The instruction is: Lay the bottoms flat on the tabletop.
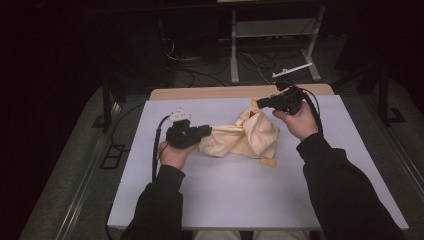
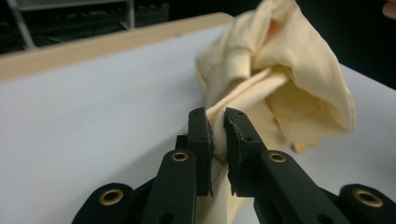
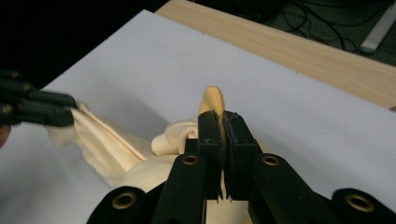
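Cloth (image 1: pixel 245 136), pale yellow and crumpled, is our landmark, and from the high view we see it strung between the two tools over the white table (image 1: pixel 225 195). Our left gripper (image 1: pixel 206 131) sits at the cloth's left end, jaws pinched on that end, with the left hand (image 1: pixel 172 152) just below and behind it. Our right gripper (image 1: pixel 261 103) is at the cloth's upper right corner, raised above the rest of the fabric, and its jaws are clamped on that corner; the right hand (image 1: pixel 299 120) holds it from the right of the cloth. The cloth's lower folds hang down to the table between the two (one darker yellow edge peeks out at its lower right).

From the left gripper view, we look along the left gripper (image 2: pixel 217 128), whose jaws press on a thin fold of the cloth (image 2: pixel 280 79). The rest of the cloth rises beyond the jaws, bunched and lifted.

From the right gripper view, the right gripper (image 3: pixel 220 128) has its jaws closed tight on a cloth (image 3: pixel 212 99) tip that pokes up past them. Below and left of that tip the cloth sags, and at its far left end we see the left gripper (image 3: pixel 70 114) biting the fabric.
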The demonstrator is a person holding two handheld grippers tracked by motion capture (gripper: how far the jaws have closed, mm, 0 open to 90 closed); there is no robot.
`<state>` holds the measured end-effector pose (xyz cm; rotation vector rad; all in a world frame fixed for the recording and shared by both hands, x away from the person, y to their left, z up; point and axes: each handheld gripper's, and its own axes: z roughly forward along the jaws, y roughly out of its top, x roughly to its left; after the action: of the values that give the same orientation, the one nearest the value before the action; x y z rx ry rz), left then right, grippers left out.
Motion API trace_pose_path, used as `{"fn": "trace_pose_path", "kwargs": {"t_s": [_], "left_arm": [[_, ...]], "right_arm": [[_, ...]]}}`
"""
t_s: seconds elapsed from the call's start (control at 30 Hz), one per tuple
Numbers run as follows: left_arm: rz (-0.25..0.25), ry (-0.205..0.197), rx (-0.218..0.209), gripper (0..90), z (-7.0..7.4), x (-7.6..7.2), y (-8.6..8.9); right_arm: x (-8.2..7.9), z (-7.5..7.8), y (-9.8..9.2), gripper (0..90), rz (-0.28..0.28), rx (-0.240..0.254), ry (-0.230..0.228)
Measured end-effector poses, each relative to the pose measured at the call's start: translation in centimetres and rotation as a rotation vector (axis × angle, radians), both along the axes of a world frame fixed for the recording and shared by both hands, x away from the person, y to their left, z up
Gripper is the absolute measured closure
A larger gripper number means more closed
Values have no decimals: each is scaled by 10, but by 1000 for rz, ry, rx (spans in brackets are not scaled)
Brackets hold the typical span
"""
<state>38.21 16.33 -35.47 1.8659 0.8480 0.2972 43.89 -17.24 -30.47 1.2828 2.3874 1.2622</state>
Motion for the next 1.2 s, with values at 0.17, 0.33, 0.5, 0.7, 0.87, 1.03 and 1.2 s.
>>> {"fn": "trace_pose_path", "kwargs": {"t_s": [0.17, 0.33, 0.5, 0.7, 0.87, 1.03, 1.2], "left_arm": [[9, -60, 30, 800, 37, 7, 3], [23, -117, 54, 800, 60, 1, 7], [21, -115, 31, 800, 59, -6, 11], [-3, -55, 0, 799, 24, -16, 10], [-2, 30, -34, 799, -11, -20, 10], [-50, 101, -68, 799, -35, -26, 7], [-150, 149, -54, 798, -52, -40, -4]], "right_arm": [[1, 10, 0, 858, -2, 27, -33], [-6, 23, -3, 858, -1, 39, -56], [-15, 26, -12, 858, -4, 45, -52], [-22, 0, -28, 858, -27, 56, -15], [-26, -39, -57, 858, -86, 74, 62], [-31, -61, -77, 857, -118, 69, 100], [-37, -79, -93, 857, -145, 73, 126]]}}
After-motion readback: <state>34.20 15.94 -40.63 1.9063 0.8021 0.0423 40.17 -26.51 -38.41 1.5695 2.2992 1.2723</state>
